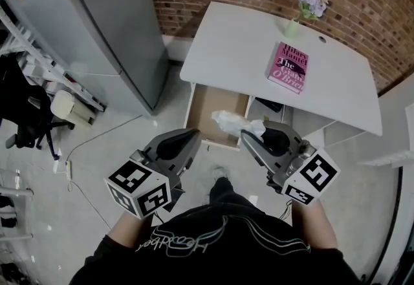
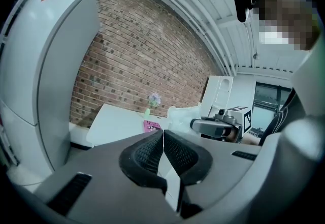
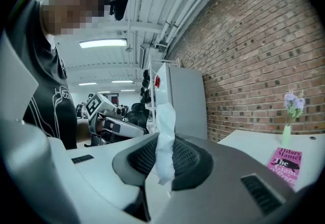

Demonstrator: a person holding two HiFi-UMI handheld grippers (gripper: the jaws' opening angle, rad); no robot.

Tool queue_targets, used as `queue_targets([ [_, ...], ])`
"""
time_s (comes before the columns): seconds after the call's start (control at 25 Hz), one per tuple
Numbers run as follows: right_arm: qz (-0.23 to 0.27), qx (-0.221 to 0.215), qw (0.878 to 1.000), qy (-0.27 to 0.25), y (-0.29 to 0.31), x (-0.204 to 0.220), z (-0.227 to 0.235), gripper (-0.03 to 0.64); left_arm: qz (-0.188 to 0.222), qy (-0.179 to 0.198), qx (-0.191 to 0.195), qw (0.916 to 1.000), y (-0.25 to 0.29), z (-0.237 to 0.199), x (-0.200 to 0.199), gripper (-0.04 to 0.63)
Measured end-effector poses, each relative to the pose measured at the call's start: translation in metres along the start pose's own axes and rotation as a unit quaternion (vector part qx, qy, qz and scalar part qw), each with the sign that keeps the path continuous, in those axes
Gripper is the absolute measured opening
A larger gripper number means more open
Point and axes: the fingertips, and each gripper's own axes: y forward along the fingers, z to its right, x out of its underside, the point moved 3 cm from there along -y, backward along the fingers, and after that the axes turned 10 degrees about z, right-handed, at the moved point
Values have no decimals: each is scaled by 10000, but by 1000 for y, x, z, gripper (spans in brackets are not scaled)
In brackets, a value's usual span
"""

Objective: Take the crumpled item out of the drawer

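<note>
The left gripper [image 1: 191,135] is clenched shut, with nothing between its jaws. The right gripper [image 1: 248,137] pinches the crumpled white wrapper [image 1: 231,122] over the open drawer [image 1: 202,106]. Beyond them, a pink book [image 1: 288,67] lies on the tabletop [image 1: 239,51].

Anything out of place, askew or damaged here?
Nothing spilled or damaged. The drawer stands open below the desk, and the right gripper pinches the crumpled white item over it. The book and vase sit tidy.
</note>
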Motion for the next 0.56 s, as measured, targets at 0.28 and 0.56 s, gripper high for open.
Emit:
queue_targets([
  [0.28, 34, 51, 9999, 104, -4, 4, 0, 75, -28, -22, 35, 10000, 2, 3, 4, 23],
  [0.56, 61, 127, 9997, 177, -3, 9, 8, 75, -21, -6, 90, 10000, 9, -2, 7, 23],
])
